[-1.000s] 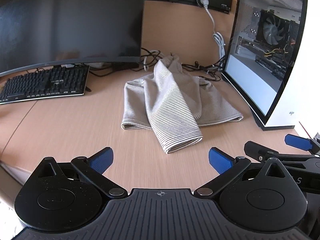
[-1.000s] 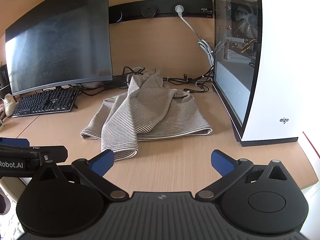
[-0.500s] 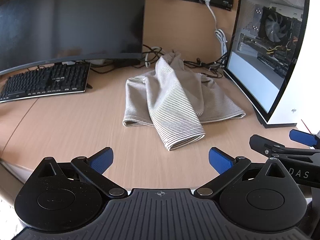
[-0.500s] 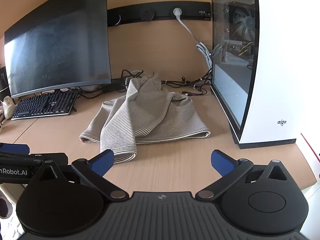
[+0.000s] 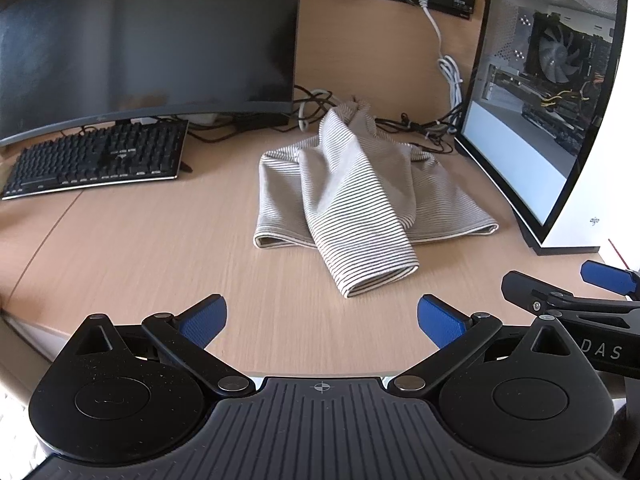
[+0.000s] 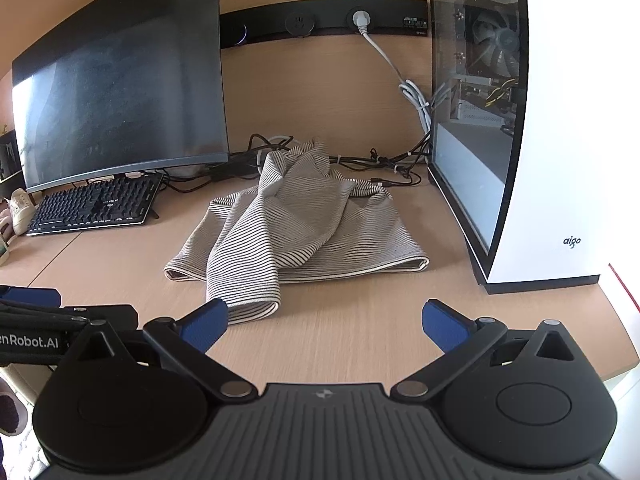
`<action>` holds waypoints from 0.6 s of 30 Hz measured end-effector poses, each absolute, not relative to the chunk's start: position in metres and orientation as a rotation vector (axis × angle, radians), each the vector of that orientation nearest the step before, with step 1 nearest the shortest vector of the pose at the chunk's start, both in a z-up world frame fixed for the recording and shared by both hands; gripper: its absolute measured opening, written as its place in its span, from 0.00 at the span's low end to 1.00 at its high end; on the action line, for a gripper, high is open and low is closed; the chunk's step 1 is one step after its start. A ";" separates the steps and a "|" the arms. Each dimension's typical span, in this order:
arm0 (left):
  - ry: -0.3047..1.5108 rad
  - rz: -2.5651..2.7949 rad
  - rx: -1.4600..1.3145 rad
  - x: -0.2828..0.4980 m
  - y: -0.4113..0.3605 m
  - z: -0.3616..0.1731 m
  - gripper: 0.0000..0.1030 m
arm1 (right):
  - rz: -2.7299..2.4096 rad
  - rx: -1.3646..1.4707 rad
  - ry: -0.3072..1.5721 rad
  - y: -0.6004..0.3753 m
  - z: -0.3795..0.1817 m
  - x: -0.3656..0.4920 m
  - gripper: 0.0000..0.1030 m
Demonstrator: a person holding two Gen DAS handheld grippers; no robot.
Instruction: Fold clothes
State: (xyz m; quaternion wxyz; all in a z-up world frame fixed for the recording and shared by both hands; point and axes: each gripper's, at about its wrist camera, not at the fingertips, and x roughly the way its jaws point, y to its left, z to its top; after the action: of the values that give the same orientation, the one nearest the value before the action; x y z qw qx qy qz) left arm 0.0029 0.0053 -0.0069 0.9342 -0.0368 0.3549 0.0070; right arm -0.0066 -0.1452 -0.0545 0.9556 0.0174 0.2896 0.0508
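Both the left gripper [image 5: 322, 316] and the right gripper [image 6: 325, 320] were spread wide and empty, probably ready to grasp the striped garment [image 5: 356, 204] lying crumpled on the desk [image 5: 140, 240] ahead.

Bright, even daylight; soft shadows, slight blur, glare on the white PC case [image 6: 568, 120], fisheye-bent edges.

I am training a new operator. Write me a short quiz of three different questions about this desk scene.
1. True or false: the left gripper holds the grey striped knit garment.
2. The garment lies between the black mechanical keyboard and: A) the white glass-sided computer case; B) a red kettle.
3. Fill in: the right gripper is ___.

Key: 1 false; 2 A; 3 open.
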 end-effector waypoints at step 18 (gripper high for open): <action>0.735 0.015 -0.078 0.008 0.006 -0.007 1.00 | 0.105 0.038 0.604 -0.146 -0.057 -0.001 1.00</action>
State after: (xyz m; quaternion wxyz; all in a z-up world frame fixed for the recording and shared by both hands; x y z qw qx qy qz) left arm 0.0076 0.0060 -0.0072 0.9324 -0.0379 0.3593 0.0071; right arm -0.0014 -0.1465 -0.0575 0.9532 0.0187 0.2974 0.0518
